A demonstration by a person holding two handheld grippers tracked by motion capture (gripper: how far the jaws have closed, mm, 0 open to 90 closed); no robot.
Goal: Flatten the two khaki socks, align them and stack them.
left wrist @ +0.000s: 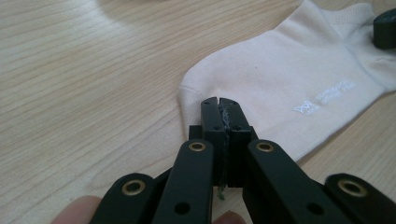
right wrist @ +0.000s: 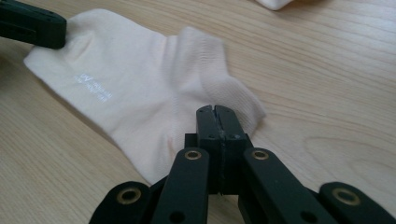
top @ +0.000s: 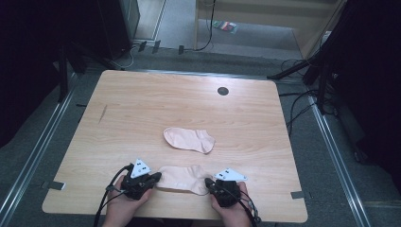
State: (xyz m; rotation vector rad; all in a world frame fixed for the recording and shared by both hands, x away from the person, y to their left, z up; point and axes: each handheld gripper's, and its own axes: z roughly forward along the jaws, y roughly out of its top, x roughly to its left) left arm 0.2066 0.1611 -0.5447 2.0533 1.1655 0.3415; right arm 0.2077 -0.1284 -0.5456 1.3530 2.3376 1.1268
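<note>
Two pale pink ankle socks lie on the wooden table (top: 142, 109). The far sock (top: 189, 139) rests flat near the middle. The near sock (top: 182, 178) lies by the front edge between my two grippers. My left gripper (top: 158, 176) has its jaws pressed together at the sock's toe end (left wrist: 289, 70), tips (left wrist: 219, 100) over the cloth edge. My right gripper (top: 207, 181) is shut at the cuff end (right wrist: 140, 79), tips (right wrist: 215, 109) on the ribbed cloth. Small white print marks the sock (right wrist: 93, 86). The left gripper's tip (right wrist: 51, 30) dimples the toe corner.
A dark round hole (top: 222, 91) sits in the table's far right part. Cables (top: 298, 101) and dark stands ring the table on a grey floor. A wooden cabinet (top: 265, 19) stands beyond. The person's hands (top: 231, 213) come in at the front edge.
</note>
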